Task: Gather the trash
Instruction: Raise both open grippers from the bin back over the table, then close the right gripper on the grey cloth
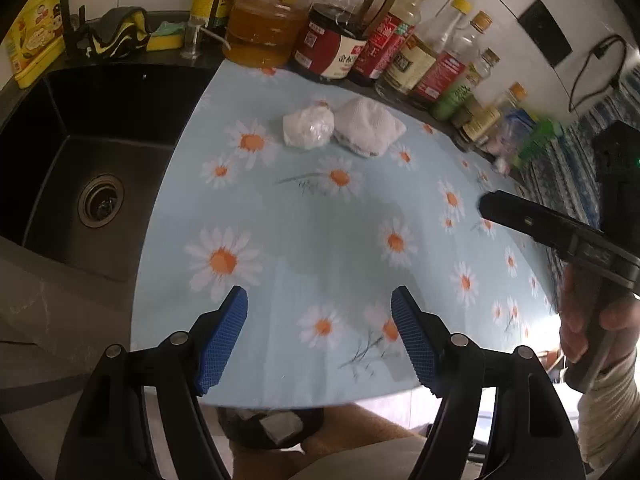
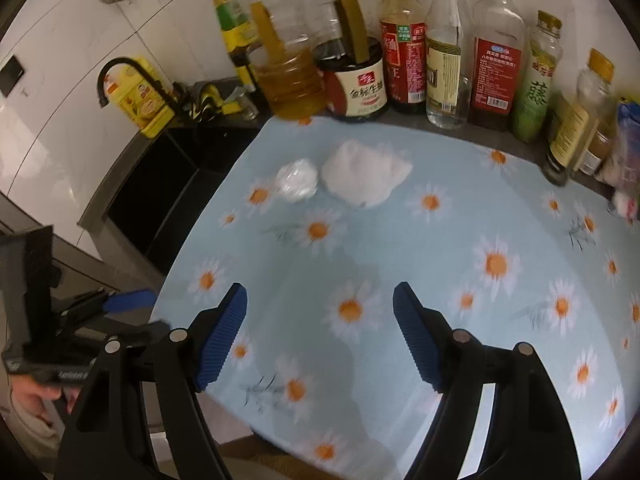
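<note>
Left wrist view: left gripper (image 1: 319, 300) hangs above the near part of a pale blue daisy-print mat (image 1: 320, 240), blue-padded jaws apart, nothing between them. Trash sits at the far side of the mat: a crumpled clear plastic wad (image 1: 308, 127) and, touching it on its right, a white paper-towel bundle (image 1: 368, 130) with something dark showing under its near edge. Both lie well apart from the jaws, just in front of a row of sauce and oil bottles (image 1: 340, 40) along the wall. A black sink (image 1: 80, 160) with a round drain lies left of the mat. At right, the other tool's black body reaches over the mat edge, gripped by a hand (image 1: 588, 320) with a pale sleeve. Below the counter edge a dark bin (image 1: 272, 426) with white scraps inside is partly visible.

Right wrist view: right gripper (image 2: 320, 300) is over the same mat (image 2: 400, 280), jaws apart and empty; no pad touches anything. Plastic wad (image 2: 298, 184) and paper-towel bundle (image 2: 366, 174) appear ahead, side by side, near the bottles (image 2: 404, 60). Some motion blur across the mat. A yellow container (image 2: 140, 100) stands by the black faucet at the sink's far corner. Left gripper (image 2: 128, 300) shows at the left edge, blue pad tip visible, with fingers (image 2: 32, 394) on its handle below.
</note>
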Tool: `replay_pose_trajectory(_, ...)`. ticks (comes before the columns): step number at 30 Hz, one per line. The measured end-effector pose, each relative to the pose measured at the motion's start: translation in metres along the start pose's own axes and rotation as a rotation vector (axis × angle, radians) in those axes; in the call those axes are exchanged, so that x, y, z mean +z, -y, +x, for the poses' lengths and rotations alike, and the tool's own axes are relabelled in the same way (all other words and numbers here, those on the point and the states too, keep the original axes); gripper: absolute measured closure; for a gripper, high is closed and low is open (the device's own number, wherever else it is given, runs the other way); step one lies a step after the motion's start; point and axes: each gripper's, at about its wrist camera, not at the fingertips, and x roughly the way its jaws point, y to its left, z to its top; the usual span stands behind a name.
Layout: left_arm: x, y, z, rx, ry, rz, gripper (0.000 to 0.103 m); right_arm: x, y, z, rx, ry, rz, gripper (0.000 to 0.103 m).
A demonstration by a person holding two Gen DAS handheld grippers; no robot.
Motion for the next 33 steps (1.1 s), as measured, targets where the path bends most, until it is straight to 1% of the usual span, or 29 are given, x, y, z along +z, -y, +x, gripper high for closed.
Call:
replay_pose_trajectory(6, 0.022, 0.016, 0.004, 0.055, 0.020, -0.032, 0.031, 0.037, 0.031, 0.029, 0.042, -0.005, -0.016, 0.030)
replay_pose_trajectory(8, 0.026, 0.019, 0.006, 0.075, 0.023, -0.045, 0.031, 0.049, 0.039, 0.042, 0.061, -0.013, -0.045, 0.033)
replay_pose_trajectory(11, 0.032, 0.021, 0.011, 0.106, 0.020, -0.072, 0.031, 0.064, 0.048, 0.059, 0.060, -0.020, -0.073, 0.033)
replay_pose_trajectory(13, 0.034, 0.021, 0.014, 0.121, 0.018, -0.090, 0.031, 0.071, 0.054, 0.069, 0.069, -0.034, -0.078, 0.040)
replay_pose_trajectory(18, 0.036, 0.024, 0.018, 0.150, 0.018, -0.126, 0.031, 0.089, 0.067, 0.100, 0.081, -0.061, -0.081, 0.041)
replay_pose_trajectory(21, 0.034, 0.025, 0.021, 0.163, 0.015, -0.142, 0.031, 0.093, 0.073, 0.114, 0.085, -0.081, -0.075, 0.045)
replay_pose_trajectory(23, 0.032, 0.025, 0.023, 0.169, 0.012, -0.155, 0.031, 0.094, 0.075, 0.120, 0.089, -0.092, -0.076, 0.051)
replay_pose_trajectory(24, 0.031, 0.025, 0.023, 0.171, 0.011, -0.160, 0.031, 0.094, 0.077, 0.123, 0.095, -0.098, -0.076, 0.058)
replay_pose_trajectory(25, 0.030, 0.025, 0.024, 0.174, 0.009, -0.167, 0.031, 0.094, 0.077, 0.125, 0.101, -0.104, -0.076, 0.063)
replay_pose_trajectory(26, 0.029, 0.025, 0.025, 0.176, 0.008, -0.172, 0.031, 0.094, 0.078, 0.126, 0.108, -0.106, -0.076, 0.064)
replay_pose_trajectory(28, 0.026, 0.025, 0.026, 0.179, 0.007, -0.180, 0.031, 0.093, 0.079, 0.126, 0.106, -0.103, -0.084, 0.075)
replay_pose_trajectory(29, 0.024, 0.024, 0.027, 0.181, 0.005, -0.185, 0.031, 0.093, 0.079, 0.125, 0.108, -0.100, -0.088, 0.078)
replay_pose_trajectory(30, 0.023, 0.025, 0.027, 0.182, 0.005, -0.189, 0.031, 0.093, 0.079, 0.123, 0.109, -0.093, -0.093, 0.085)
replay_pose_trajectory(31, 0.022, 0.025, 0.027, 0.183, 0.006, -0.190, 0.031, 0.092, 0.079, 0.122, 0.107, -0.090, -0.099, 0.089)
replay_pose_trajectory(33, 0.022, 0.027, 0.028, 0.182, 0.009, -0.191, 0.031, 0.092, 0.078, 0.120, 0.112, -0.084, -0.107, 0.091)
